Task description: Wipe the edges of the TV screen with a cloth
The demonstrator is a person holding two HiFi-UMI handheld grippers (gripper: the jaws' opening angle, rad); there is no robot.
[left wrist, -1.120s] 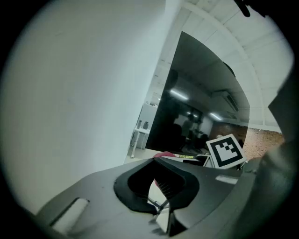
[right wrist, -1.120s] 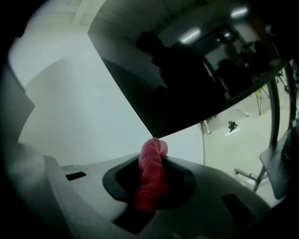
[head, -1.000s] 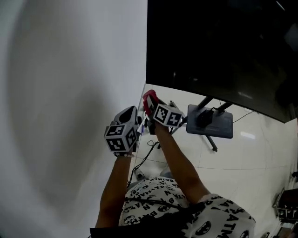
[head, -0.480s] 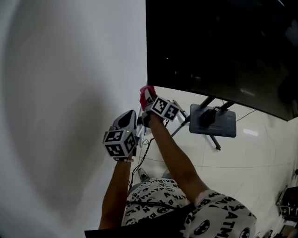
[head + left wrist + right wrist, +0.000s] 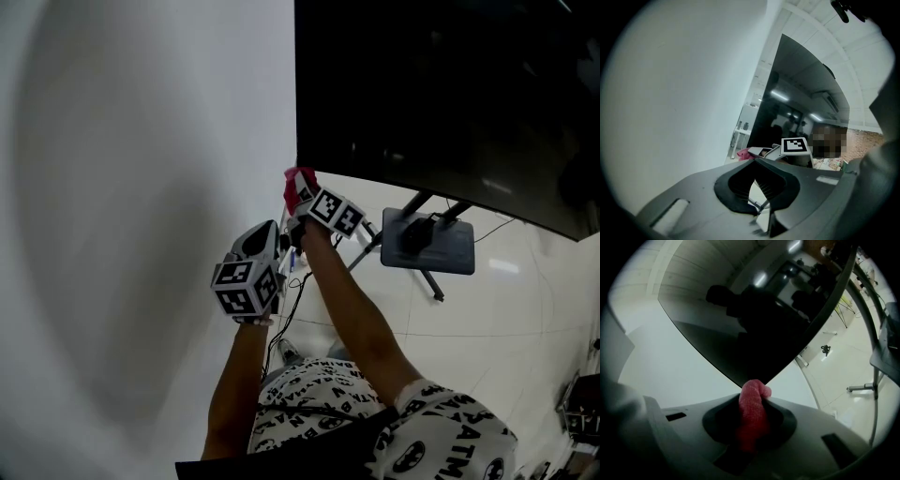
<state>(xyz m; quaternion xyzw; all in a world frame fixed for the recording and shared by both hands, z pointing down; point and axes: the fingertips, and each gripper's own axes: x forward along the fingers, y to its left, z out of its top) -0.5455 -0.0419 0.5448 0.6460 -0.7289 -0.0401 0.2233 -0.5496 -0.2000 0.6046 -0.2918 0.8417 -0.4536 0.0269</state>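
A big black TV screen fills the upper right of the head view, beside a white wall. My right gripper is shut on a red cloth, held just under the screen's lower left corner. In the right gripper view the cloth bulges out between the jaws of the right gripper, its tip against the corner of the dark screen. My left gripper hangs lower, to the left, away from the TV. Its jaws meet at the tips with nothing between them. From there the red cloth shows ahead.
The white wall takes up the whole left side. Under the TV stands a grey stand base with dark legs. Cables trail over the glossy white floor. A rack sits at the far right edge.
My right gripper has risen with the red cloth, from below the screen up to its lower left corner. The left gripper has barely shifted.
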